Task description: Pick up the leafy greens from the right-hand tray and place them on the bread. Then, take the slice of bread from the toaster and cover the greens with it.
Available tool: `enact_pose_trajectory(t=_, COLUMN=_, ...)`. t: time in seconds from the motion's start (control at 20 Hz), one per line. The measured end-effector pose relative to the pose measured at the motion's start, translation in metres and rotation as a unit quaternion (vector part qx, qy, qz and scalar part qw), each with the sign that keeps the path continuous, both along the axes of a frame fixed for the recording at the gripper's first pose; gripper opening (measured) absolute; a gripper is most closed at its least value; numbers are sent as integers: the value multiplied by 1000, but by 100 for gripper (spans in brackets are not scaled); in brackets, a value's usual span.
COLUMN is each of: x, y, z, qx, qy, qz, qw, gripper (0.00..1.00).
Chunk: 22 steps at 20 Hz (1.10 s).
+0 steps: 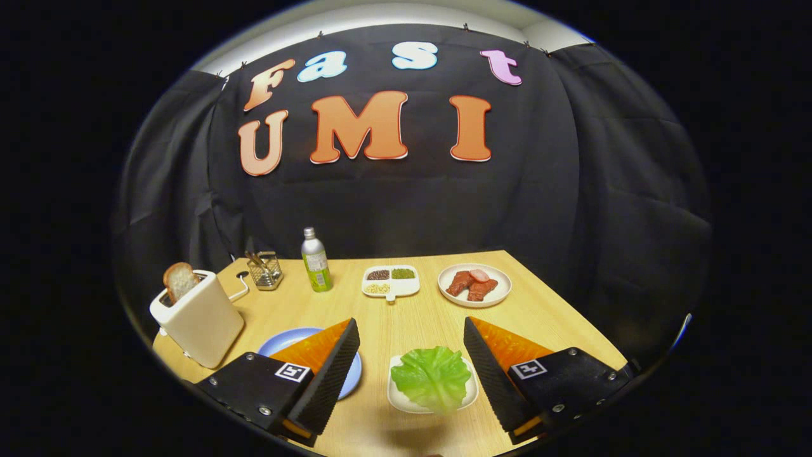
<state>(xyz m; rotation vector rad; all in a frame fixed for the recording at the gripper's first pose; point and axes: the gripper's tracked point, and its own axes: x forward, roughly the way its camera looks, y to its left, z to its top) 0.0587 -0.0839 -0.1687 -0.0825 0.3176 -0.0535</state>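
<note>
A green lettuce leaf (432, 377) lies on a small white tray (398, 397) on the wooden table, between my two fingers and slightly below them. My gripper (411, 330) is open, with nothing between the fingers. A blue plate (284, 341) sits behind the left finger, which hides most of it, so I cannot see any bread on it. To the far left stands a cream toaster (200, 320) with a slice of toast (179, 280) sticking up from its slot.
Beyond the fingers are a green-labelled bottle (315, 261), a wire holder (264, 271) with utensils, a divided white dish (391, 281) of grains and a round plate of meat (474, 285). The table's right edge runs close to the right finger.
</note>
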Motion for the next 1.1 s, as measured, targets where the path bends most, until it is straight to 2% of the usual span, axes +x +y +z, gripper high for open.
enact_pose_trajectory(t=0.2, x=14, y=-15, z=-32, qx=-3, qy=28, qz=-10, qw=1000, gripper=99)
enact_pose_trajectory(t=0.7, x=25, y=-27, z=-125, qx=-25, qy=134, qz=-6, qw=991, gripper=99)
enact_pose_trajectory(t=1.0, x=25, y=-27, z=-161, qx=-37, qy=180, qz=3, qw=983, gripper=100)
enact_pose_trajectory(t=1.1, x=23, y=-26, z=-165, qx=-36, qy=185, qz=5, qw=982, gripper=97)
